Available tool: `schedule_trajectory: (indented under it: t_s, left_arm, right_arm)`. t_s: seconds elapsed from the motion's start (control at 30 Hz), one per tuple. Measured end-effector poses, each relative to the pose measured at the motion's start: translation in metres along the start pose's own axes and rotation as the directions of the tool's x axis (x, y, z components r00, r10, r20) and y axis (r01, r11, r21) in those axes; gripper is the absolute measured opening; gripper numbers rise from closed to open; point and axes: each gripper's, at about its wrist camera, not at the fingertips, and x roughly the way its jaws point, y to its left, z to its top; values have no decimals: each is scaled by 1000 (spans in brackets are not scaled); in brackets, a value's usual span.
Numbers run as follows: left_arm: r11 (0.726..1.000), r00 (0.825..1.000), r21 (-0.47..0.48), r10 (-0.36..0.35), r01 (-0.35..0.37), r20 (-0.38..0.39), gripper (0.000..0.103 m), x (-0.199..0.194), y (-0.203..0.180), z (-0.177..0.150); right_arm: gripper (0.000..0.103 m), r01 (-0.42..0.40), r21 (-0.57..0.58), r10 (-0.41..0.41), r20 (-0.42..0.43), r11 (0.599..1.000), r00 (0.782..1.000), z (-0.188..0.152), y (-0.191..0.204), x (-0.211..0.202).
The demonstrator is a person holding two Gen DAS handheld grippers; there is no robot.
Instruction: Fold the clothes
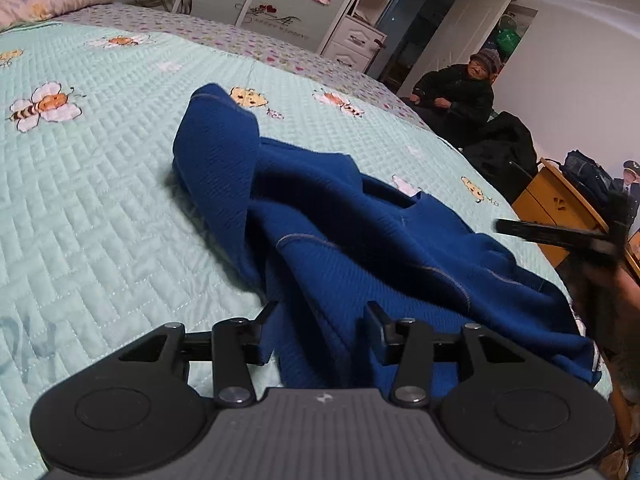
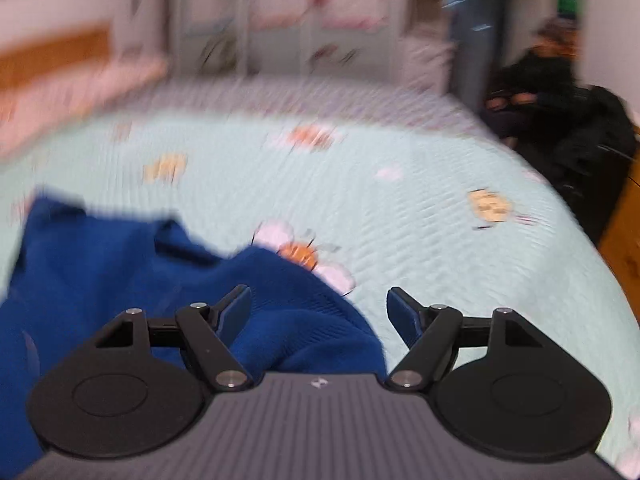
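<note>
Left wrist view first: the blue garment [image 1: 332, 236] lies in a rumpled heap on the mint quilted bedspread [image 1: 100, 208], one sleeve or corner standing up in a peak on its far left side, nothing laid flat yet. The left gripper [image 1: 322, 314] hangs low over the near edge of the cloth, its fingers [image 1: 268, 314] partly apart; blue fabric shows in the gap between them, but the pads are not pressing on it, so nothing is held. At the right edge the right gripper [image 1: 560, 236] comes in as a dark blur over the garment's far right side. A seated person in dark clothes [image 1: 460, 96] watches from beyond the bed, with a wooden cabinet [image 1: 560, 208] beside them.

Over to the right wrist view, and it is heavily smeared. The right gripper [image 2: 318, 306] has its fingers [image 2: 402, 314] spread wide and empty; the garment's [image 2: 140, 280] right-hand edge lies under and just ahead of the left finger, bare bedspread [image 2: 400, 200] under the other.

My read: this is the opening step, spreading the garment out before any fold. Next, each gripper needs to pick an edge or corner, pinch a single layer, and draw the cloth flat. The bunched peak on the left looks the trickiest part.
</note>
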Motion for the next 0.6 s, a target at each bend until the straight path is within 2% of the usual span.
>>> schedule_trajectory:
  t_s: [0.1, 0.13, 0.3, 0.37, 0.4, 0.5, 0.53, 0.57, 0.6]
  left_arm:
    - [1000, 1000, 3, -21, 21, 7, 50, -6, -2, -5]
    - [1000, 1000, 0, -28, 28, 4, 51, -5, -1, -6]
    - [998, 998, -12, -56, 56, -3, 53, -2, 4, -7]
    - [998, 998, -16, -63, 63, -3, 54, -3, 5, -8]
    - [998, 998, -17, -64, 64, 0, 54, -4, 5, -7]
    - [998, 998, -17, -66, 66, 4, 58, -5, 5, -7]
    - [998, 998, -17, -67, 67, 5, 59, -5, 5, -7]
    - [998, 998, -16, -68, 68, 6, 59, -6, 4, -6]
    - [997, 998, -16, -69, 69, 6, 59, -6, 4, -6]
  right_arm:
    - [75, 52, -101, -59, -68, 994, 996, 11, 6, 39]
    - [75, 44, -100, -52, -79, 994, 995, 14, 4, 47]
    - [75, -60, -26, 53, -210, 998, 976, 12, -14, 84]
    - [81, -94, 3, 91, -253, 996, 963, 7, -21, 97]
    - [88, -93, 17, 94, -245, 996, 965, 5, -21, 97]
    - [90, -70, 41, 78, -241, 997, 968, 2, -18, 96]
    - [89, -62, 43, 70, -240, 997, 968, 2, -16, 96]
    - [80, -62, 31, 67, -234, 998, 970, 2, -12, 94]
    - [59, -69, 11, 70, -228, 998, 971, 4, -7, 90]
